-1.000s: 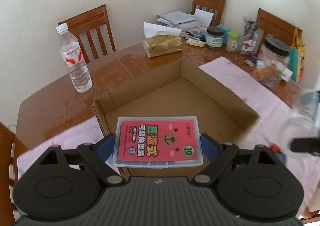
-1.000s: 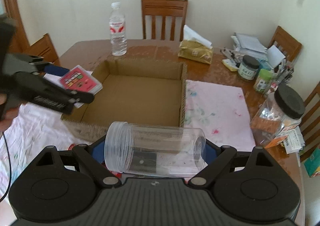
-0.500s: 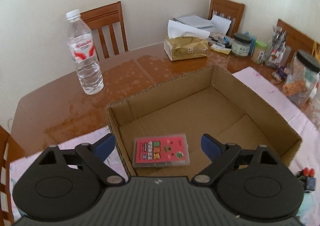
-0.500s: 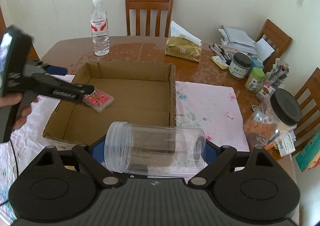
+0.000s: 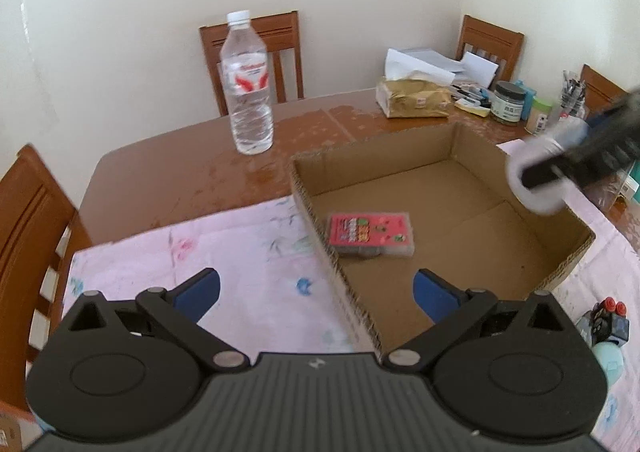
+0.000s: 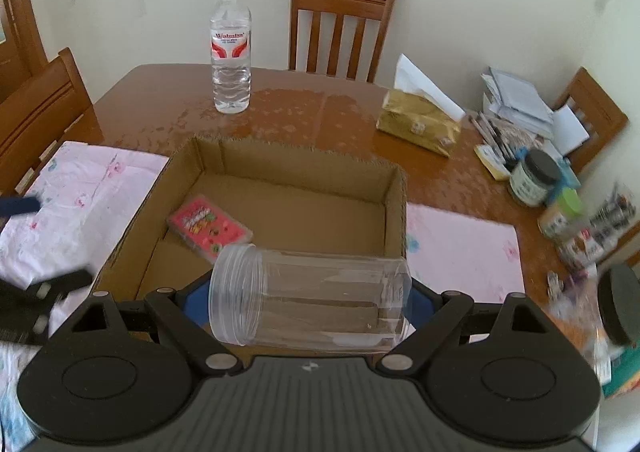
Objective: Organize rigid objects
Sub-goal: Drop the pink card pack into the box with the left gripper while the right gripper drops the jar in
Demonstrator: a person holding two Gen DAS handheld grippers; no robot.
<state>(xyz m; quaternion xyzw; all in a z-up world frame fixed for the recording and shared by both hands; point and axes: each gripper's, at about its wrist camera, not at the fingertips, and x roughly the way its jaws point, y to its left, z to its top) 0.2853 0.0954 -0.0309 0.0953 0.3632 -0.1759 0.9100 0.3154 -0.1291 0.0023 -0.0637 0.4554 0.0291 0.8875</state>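
Right claw [image 6: 308, 298] clamps the clear jar [image 6: 312, 300], blurred in the left view; left claw [image 5: 316, 292] has just spread, empty

We see a brown wooden table [image 6: 304, 111] with a glossy top. Directly on it stand a water bottle [image 6: 231, 47], a golden tissue pack [image 6: 418, 125] and an open cardboard box [image 6: 394, 207]. Pink flowered cloths [image 6: 464, 252] lie on both sides of the box — one at its left [image 5: 224, 248], one at its right. Near the far right edge we find a dark-lidded jar [image 6: 534, 177], a green-lidded jar [image 6: 560, 211], pens and a pile of papers [image 6: 516, 101].
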